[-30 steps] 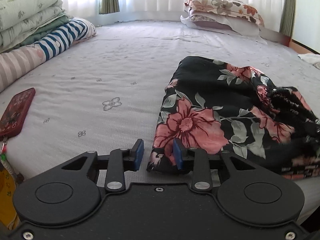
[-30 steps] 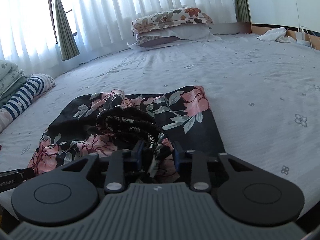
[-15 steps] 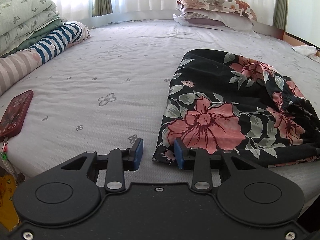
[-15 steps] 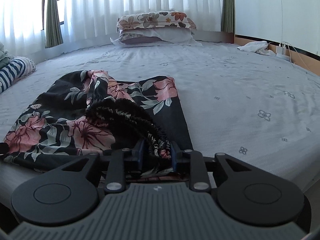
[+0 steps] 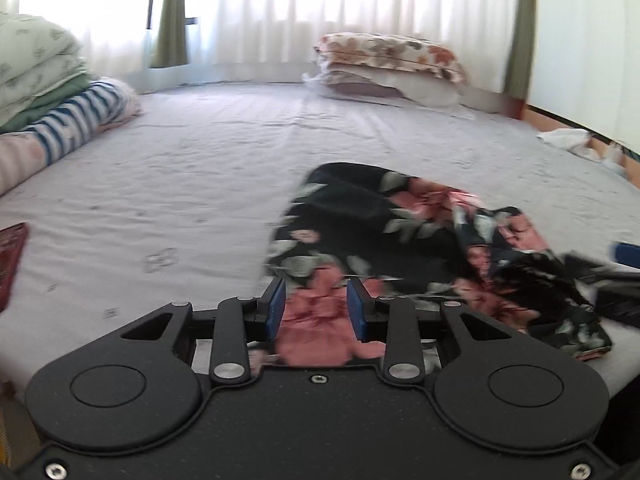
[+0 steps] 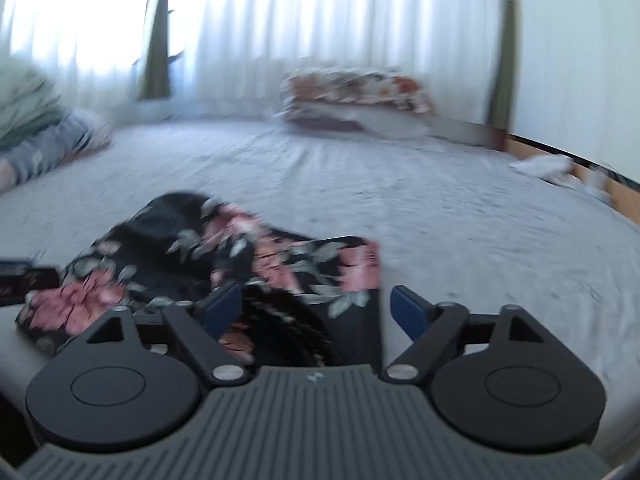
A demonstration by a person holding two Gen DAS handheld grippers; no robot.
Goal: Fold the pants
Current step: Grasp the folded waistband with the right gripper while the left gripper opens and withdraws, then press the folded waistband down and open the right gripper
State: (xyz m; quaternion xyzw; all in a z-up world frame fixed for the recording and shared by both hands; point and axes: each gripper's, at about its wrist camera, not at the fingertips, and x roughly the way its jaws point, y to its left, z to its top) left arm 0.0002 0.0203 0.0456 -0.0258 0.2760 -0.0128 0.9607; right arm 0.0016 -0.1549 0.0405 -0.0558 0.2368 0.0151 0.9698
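The black pants with pink flowers lie folded on the grey bedsheet near the bed's front edge. My left gripper has its blue pads apart, with the pants' near left corner between them, and I cannot tell if they touch it. My right gripper is wide open over the dark elastic waistband at the pants' near right end. The right gripper's tip shows at the right edge of the left wrist view. Both views are motion-blurred.
Two pillows lie at the far side by the white curtains. Folded quilts and a striped blanket are stacked at the left. A red phone lies at the bed's left front. White cloth lies at the right.
My right gripper has opened wide and let go of the waistband. My left gripper has moved right so the pants' corner sits between its pads. Both cameras have tilted up.
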